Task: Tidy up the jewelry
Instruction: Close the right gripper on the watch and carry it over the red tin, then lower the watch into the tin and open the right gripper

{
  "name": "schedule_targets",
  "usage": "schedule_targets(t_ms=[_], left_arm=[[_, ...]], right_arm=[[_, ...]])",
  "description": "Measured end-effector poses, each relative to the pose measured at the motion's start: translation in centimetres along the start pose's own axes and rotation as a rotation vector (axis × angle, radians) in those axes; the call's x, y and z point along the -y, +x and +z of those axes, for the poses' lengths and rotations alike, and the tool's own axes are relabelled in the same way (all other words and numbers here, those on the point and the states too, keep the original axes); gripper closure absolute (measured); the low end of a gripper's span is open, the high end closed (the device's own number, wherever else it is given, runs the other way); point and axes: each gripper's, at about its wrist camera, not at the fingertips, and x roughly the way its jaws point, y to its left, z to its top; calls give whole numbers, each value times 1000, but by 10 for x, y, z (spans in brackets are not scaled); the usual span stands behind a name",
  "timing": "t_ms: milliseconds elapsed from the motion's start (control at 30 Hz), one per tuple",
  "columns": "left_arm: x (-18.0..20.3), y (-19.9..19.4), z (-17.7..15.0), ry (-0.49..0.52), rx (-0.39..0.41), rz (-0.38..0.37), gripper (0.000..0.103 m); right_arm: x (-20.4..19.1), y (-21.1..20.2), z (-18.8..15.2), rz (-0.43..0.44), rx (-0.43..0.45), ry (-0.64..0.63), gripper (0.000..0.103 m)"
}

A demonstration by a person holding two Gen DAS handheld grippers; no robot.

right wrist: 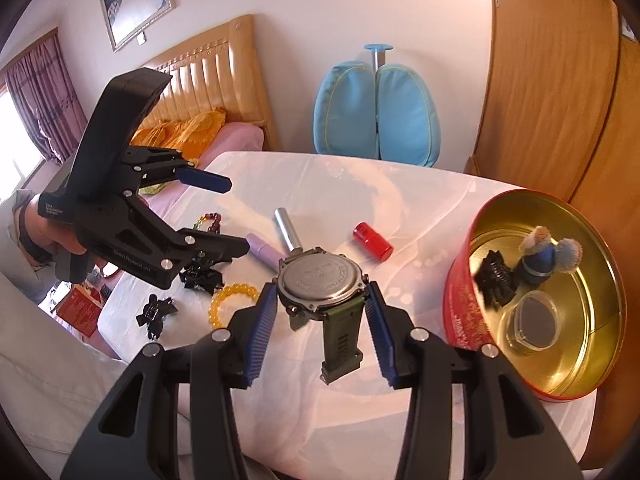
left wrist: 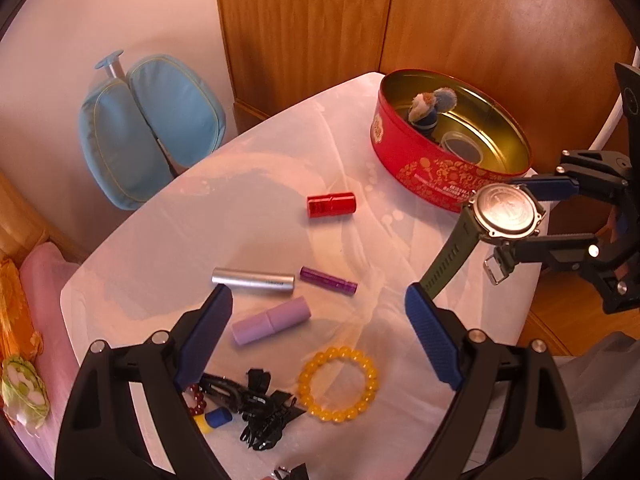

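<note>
My right gripper (right wrist: 321, 290) is shut on a green-strapped watch (right wrist: 320, 280), case back up, held above the white table just left of the red round tin (right wrist: 460, 300). In the left wrist view the watch (left wrist: 504, 210) hangs in front of the tin (left wrist: 432, 176). My left gripper (left wrist: 320, 312) is open and empty, raised over a lilac tube (left wrist: 272, 320). A yellow bead bracelet (left wrist: 338, 384), a dark red bead bracelet (left wrist: 196, 398) and black hair clips (left wrist: 260, 412) lie near the table's front edge.
The tin holds a small plush toy (right wrist: 548, 250), a clear round case (right wrist: 534, 322) and a black clip (right wrist: 494, 280). A red tube (left wrist: 331, 205), a silver tube (left wrist: 252, 280) and a purple tube (left wrist: 328, 280) lie mid-table. A blue chair (left wrist: 148, 128) stands behind; a bed is at left.
</note>
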Motion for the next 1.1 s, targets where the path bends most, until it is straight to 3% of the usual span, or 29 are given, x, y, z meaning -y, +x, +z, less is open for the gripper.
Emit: schedule_targets(t_ms=[333,433,533,733,833,1100], left_arm=[[55,20,89,113,27,-8,17],[72,31,110,137,31,-19,17],[86,44,123,142,28,-41,17],[104,65,125,155,-5,-61,17],[105,69,120,160,-16,-59,17],[106,77,120,146,-32,-66,17]], right_arm=[[97,-58,21,-127,208,86,56],[135,-62,24,-195,227,135,56],[165,-46,22,-249,184,169,56],[199,-4,0,-259,64,236,57],[206,5,-7,-349,-2,224,68],[243,24,-20,-409,-109,336,64]])
